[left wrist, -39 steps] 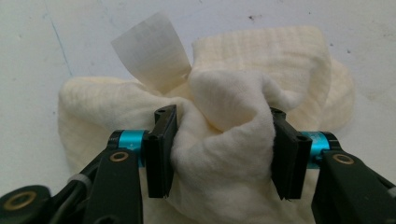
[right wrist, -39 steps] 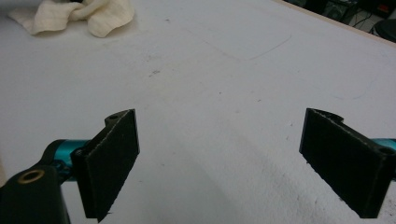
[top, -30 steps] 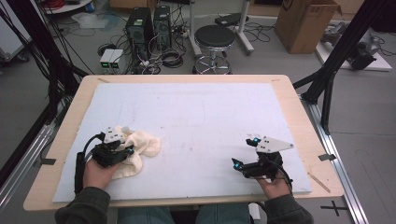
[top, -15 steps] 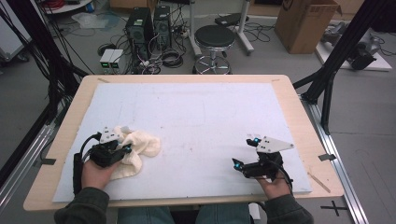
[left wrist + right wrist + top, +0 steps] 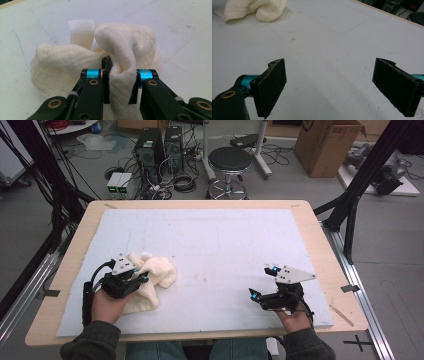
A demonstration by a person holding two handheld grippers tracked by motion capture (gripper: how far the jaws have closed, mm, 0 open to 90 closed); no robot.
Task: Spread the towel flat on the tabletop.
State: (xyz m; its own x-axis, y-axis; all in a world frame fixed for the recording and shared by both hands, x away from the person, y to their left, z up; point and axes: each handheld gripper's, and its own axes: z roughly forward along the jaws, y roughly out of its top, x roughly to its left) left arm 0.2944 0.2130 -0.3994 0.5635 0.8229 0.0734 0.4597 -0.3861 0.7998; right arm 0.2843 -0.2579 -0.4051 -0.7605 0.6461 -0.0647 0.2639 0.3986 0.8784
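A: Where is your left gripper [image 5: 119, 86] sitting?

B: It's pinching a fold of the cream cloth [image 5: 100, 57]; you've just been closing its jaws on that fold, and the rest is bunching beyond the fingers.

A: And your right gripper [image 5: 329, 87]?

B: Its jaws are standing wide, well apart from the cloth, over the white mat [image 5: 332, 40].

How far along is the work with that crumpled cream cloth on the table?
It looks barely begun. Done: the left gripper has just been closing and now pinches a fold of the cream cloth. In hand: that pinch, near the white mat's left front. Left: the cloth is bunched, not spread or folded, and the right gripper waits open over bare mat.
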